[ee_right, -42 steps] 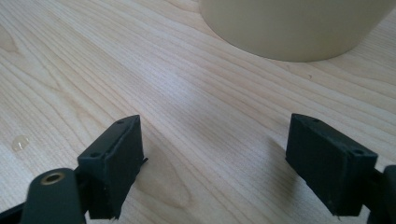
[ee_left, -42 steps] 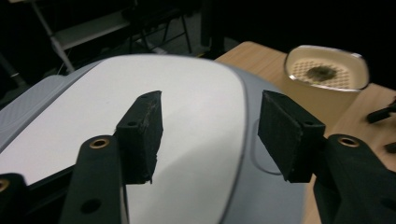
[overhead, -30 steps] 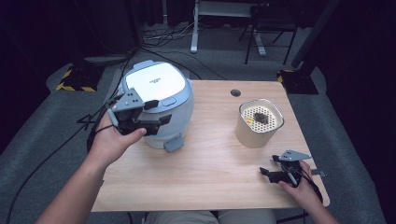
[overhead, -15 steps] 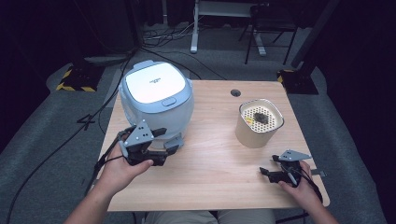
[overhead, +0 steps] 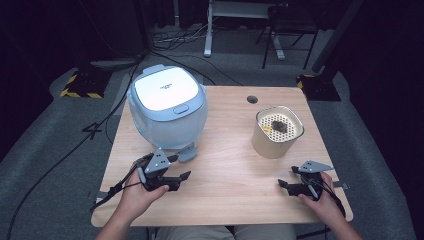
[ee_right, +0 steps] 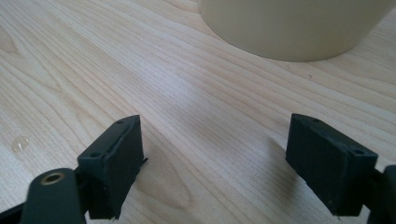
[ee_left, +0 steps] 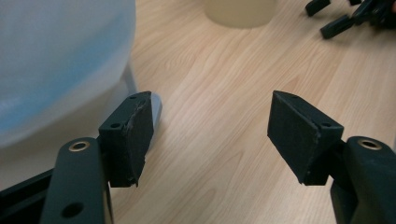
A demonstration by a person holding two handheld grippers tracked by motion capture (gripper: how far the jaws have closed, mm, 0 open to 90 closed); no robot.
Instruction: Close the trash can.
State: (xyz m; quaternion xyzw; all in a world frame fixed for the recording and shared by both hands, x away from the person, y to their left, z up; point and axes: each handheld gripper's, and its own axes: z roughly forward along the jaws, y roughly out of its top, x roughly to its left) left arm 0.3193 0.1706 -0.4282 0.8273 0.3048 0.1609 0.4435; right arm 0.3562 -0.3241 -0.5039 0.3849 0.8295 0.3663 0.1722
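The table (overhead: pixel 225 150) beneath both tongs is pale wood with a fine grain and a smooth, faintly satin face. Just beyond the left gripper (overhead: pixel 172 179), the rice cooker (overhead: pixel 167 112) looks like smooth, glossy plastic, pale blue with a white lid. Ahead of the right gripper (overhead: pixel 287 186), the cream pot (overhead: pixel 276 132) looks matt. Both grippers' jaws are matt black plastic, their pads (ee_left: pixel 137 140) rougher, frayed at one edge.

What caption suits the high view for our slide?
Two open grippers, left and right, rest on a table before a cooker and a canister.
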